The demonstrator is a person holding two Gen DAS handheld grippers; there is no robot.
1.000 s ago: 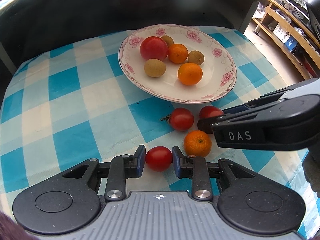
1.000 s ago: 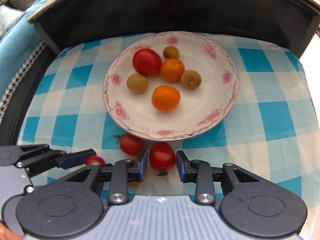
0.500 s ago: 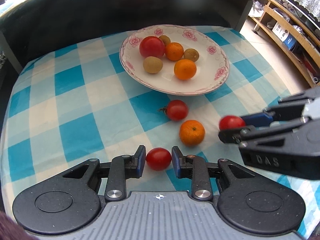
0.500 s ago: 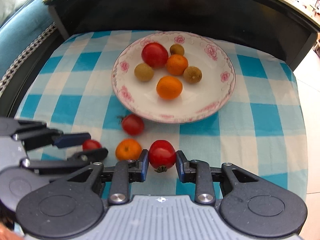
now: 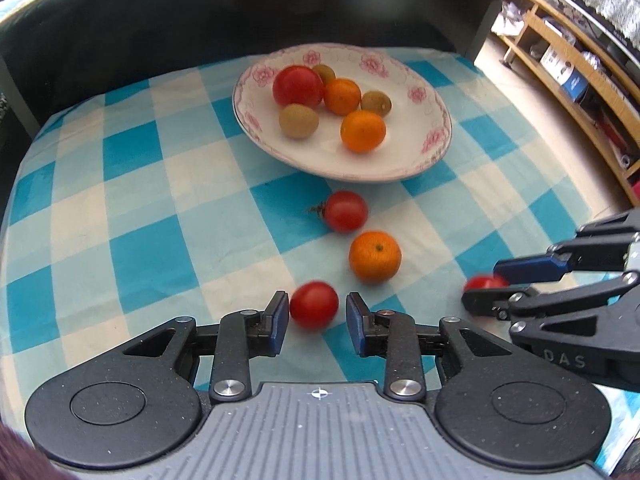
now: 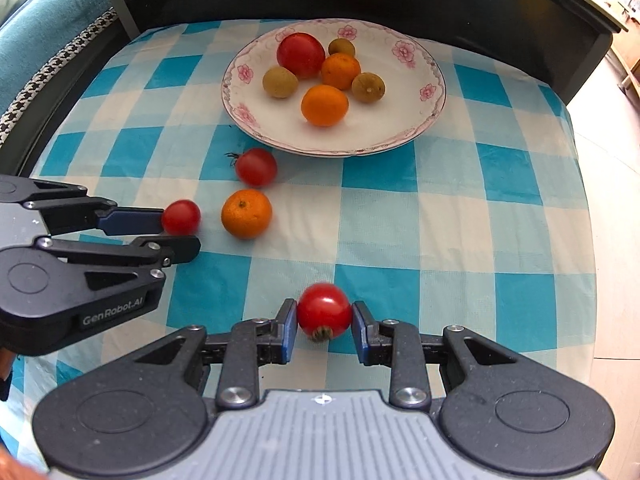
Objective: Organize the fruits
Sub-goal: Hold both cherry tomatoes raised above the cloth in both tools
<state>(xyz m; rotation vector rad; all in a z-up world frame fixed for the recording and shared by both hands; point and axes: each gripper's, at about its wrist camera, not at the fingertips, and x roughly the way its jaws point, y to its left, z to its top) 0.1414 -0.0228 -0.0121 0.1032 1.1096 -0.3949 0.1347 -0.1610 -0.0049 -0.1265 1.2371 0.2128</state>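
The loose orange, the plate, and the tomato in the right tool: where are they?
loose orange (image 6: 246, 213), right wrist view, middle of its peel
plate (image 6: 404, 92), right wrist view, bare white inside
tomato (image 6: 324, 311), right wrist view, middle of its red skin

plate (image 6: 434, 92): six fruits | cloth: tomato (image 6: 256, 167), orange (image 6: 246, 213) | two tomatoes gripped

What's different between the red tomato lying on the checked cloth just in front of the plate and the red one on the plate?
The plate tomato looks clearly larger than the cloth tomato. The cloth tomato shows a dry stem sticking sideways; the plate tomato shows none. The plate tomato sits against an orange on the plate; the cloth tomato lies apart. Both are round and red.
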